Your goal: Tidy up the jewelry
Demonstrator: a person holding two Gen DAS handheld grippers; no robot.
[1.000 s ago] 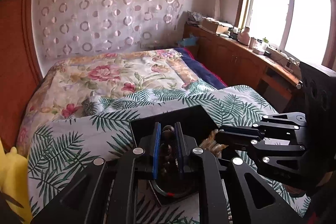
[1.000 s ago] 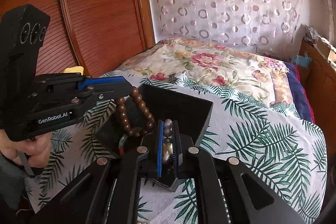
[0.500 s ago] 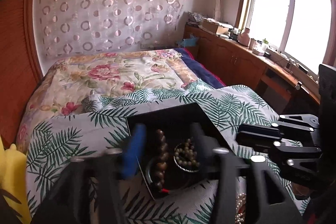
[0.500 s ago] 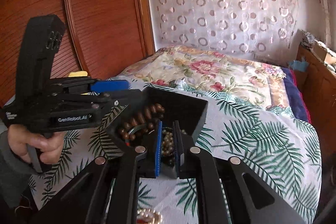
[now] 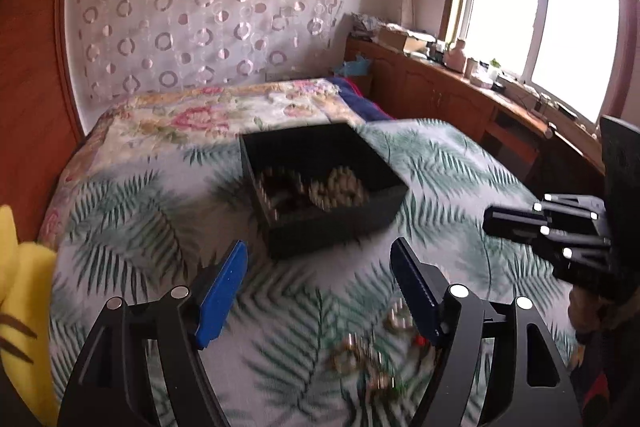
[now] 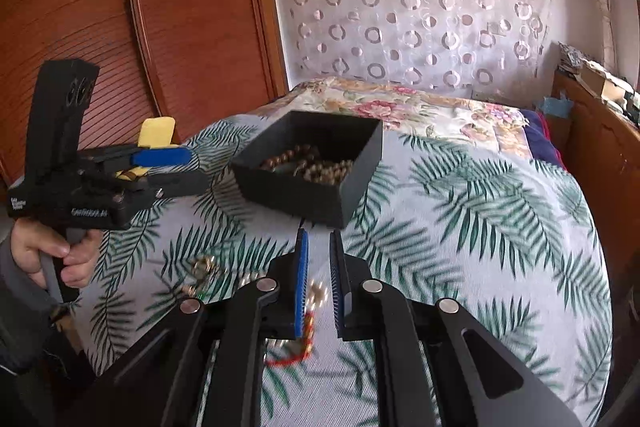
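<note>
Two bead bracelets lie in the black square box [image 5: 320,183] on the bed; loose jewelry [image 6: 288,343] sits just below the narrowly parted right hand-held gripper [image 6: 318,283], nearer than the wide-open left hand-held gripper [image 5: 318,291].

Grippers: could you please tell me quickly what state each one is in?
Left gripper: open wide, empty.
Right gripper: narrowly open, holding nothing.

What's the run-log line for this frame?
left claw: open, empty | right claw: narrow gap, empty | black box: two bead bracelets inside | loose jewelry: on bedspread near claws
</note>
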